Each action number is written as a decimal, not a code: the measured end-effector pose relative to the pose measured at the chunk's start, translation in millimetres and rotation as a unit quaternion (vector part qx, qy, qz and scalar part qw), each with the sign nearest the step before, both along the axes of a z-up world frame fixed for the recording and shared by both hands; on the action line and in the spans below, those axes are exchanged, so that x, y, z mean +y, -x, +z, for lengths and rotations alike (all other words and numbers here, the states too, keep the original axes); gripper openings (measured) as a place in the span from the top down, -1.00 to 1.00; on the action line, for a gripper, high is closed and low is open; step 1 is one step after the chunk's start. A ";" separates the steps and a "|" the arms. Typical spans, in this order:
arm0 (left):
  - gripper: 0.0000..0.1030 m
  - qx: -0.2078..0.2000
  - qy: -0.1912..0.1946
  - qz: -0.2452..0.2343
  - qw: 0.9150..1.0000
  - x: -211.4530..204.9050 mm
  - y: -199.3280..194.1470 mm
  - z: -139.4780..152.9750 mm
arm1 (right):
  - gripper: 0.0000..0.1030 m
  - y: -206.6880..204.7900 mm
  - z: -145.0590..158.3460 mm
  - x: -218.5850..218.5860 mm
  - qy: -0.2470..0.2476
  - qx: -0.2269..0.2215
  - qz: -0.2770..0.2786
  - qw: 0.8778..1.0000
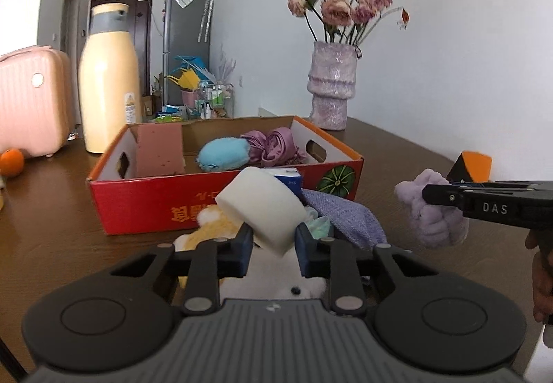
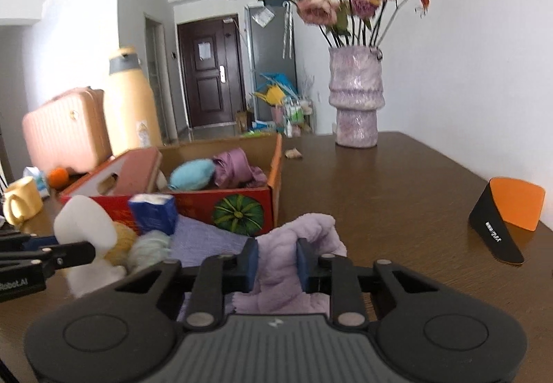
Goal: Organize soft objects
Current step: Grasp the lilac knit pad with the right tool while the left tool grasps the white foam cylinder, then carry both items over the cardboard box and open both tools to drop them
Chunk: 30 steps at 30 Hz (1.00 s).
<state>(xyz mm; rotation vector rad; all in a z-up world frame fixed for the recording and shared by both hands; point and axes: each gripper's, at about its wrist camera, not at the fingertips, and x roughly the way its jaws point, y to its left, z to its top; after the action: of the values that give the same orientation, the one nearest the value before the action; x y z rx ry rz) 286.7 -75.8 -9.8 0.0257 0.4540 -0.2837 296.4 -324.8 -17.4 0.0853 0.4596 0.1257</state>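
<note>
My left gripper point(image 1: 271, 241) is shut on a white foam block point(image 1: 262, 207), held above a pile of soft things in front of the red cardboard box point(image 1: 155, 207). The block also shows in the right wrist view point(image 2: 84, 227). My right gripper point(image 2: 276, 260) is shut on a lilac fluffy cloth point(image 2: 293, 245), held above the table right of the pile; the cloth also shows in the left wrist view point(image 1: 432, 220). The box point(image 2: 238, 207) holds a pink sponge block point(image 1: 159, 150), a blue plush point(image 1: 224, 153) and mauve fabric point(image 1: 273, 146). The pile has a blue-grey cloth point(image 1: 345, 213), a yellow plush point(image 1: 211, 227) and a blue tissue pack point(image 2: 153, 212).
A purple vase of dried flowers point(image 1: 331, 86) stands at the back right of the brown table point(image 2: 397, 182). A tall cream bottle point(image 1: 109, 79), a pink suitcase point(image 1: 33, 99) and an orange point(image 1: 12, 162) stand left. An orange-black wedge point(image 2: 508, 217) and a yellow mug point(image 2: 20, 203) flank the area.
</note>
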 end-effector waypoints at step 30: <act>0.49 -0.131 0.028 0.055 0.989 71.4 141.2 81.7 | 0.56 145.2 93.6 65.3 0.002 -0.139 0.091 0.986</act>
<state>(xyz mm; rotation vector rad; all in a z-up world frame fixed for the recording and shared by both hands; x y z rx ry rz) 145.6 -4.4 72.0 -0.0160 0.1852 -0.1806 151.2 -259.5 76.2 0.0204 0.1873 0.3117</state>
